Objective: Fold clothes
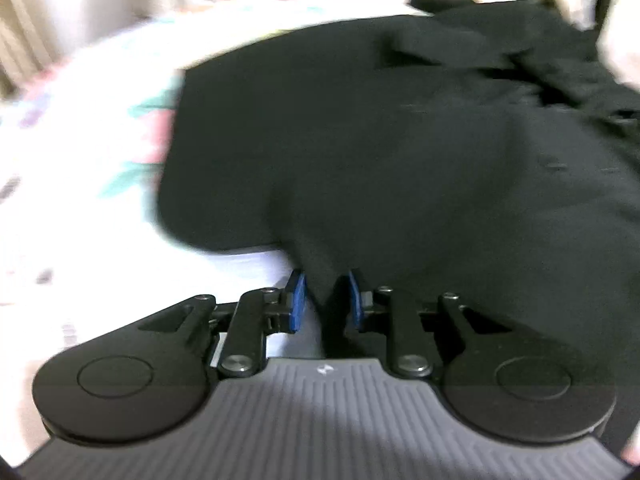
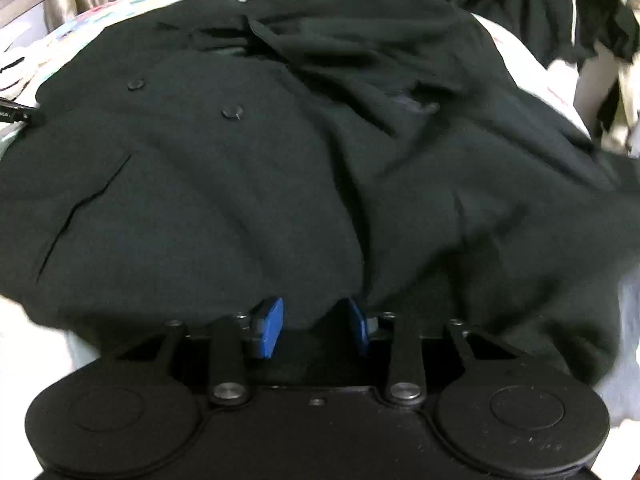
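Observation:
A black coat (image 1: 380, 140) lies spread over a bed with a white floral sheet (image 1: 100, 100). In the left wrist view its near hem is bunched between the blue pads (image 1: 297, 300) of my left gripper (image 1: 326, 298), which is shut on the cloth. In the right wrist view the same coat (image 2: 280, 160) shows two buttons (image 2: 232, 113) and a slanted pocket slit (image 2: 80, 208). My right gripper (image 2: 316, 326) is shut on the coat's near edge, with cloth pinched between its blue pads (image 2: 272, 326). Both views are blurred.
Curtains (image 1: 24, 32) hang behind the bed at the far left. Dark and light clothes (image 2: 560, 20) are heaped at the far right. The other gripper's black tip (image 2: 14, 114) shows at the left edge of the right wrist view. A pale blur (image 1: 624, 40) crosses the upper right.

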Available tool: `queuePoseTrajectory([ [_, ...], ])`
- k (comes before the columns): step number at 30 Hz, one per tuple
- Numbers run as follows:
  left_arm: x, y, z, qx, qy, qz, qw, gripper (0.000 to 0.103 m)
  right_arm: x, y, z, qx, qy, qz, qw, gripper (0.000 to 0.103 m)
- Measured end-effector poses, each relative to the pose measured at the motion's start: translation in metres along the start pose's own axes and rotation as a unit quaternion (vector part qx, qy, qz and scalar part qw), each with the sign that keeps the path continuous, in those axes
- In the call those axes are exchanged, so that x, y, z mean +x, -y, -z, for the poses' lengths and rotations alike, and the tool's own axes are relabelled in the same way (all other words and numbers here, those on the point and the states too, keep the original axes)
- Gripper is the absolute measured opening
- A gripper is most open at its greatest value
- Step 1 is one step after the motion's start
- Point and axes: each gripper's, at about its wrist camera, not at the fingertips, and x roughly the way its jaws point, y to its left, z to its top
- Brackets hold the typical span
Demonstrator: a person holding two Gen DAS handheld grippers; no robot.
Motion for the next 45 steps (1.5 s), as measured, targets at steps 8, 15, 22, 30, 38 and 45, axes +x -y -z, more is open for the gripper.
queuePoseTrajectory([
  [8, -0.031, -0.032, -0.012, -0.086, 0.075, 0.067, 0.9912, 0.029, -0.033, -0.028, -0.020, -0.034, 0.018, 0.009, 0.999, 0.046],
  [15, 0.003, 0.032, 0.007, 0.046, -0.025, 0.069, 0.9962, 0.053, -0.009, -0.109, -0.056, -0.063, 0.091, -0.148, 0.983, 0.054],
  [22, -0.007, 0.029, 0.030, 0.073, -0.036, 0.042, 0.9958, 0.055, 0.040, -0.160, -0.044, -0.108, 0.061, -0.162, 0.979, 0.058],
  [30, -0.019, 0.035, 0.009, 0.105, 0.029, -0.023, 0.9938, 0.061, 0.032, -0.142, -0.049, -0.091, 0.023, -0.211, 0.973, 0.057],
  [38, -0.054, 0.050, -0.013, 0.082, 0.185, 0.039, 0.9785, 0.075, -0.036, -0.094, -0.064, -0.057, 0.130, -0.143, 0.979, 0.058],
  [45, -0.046, 0.090, -0.041, 0.060, 0.248, 0.092, 0.9624, 0.100, -0.114, -0.059, -0.075, -0.031, 0.301, 0.036, 0.952, 0.091],
])
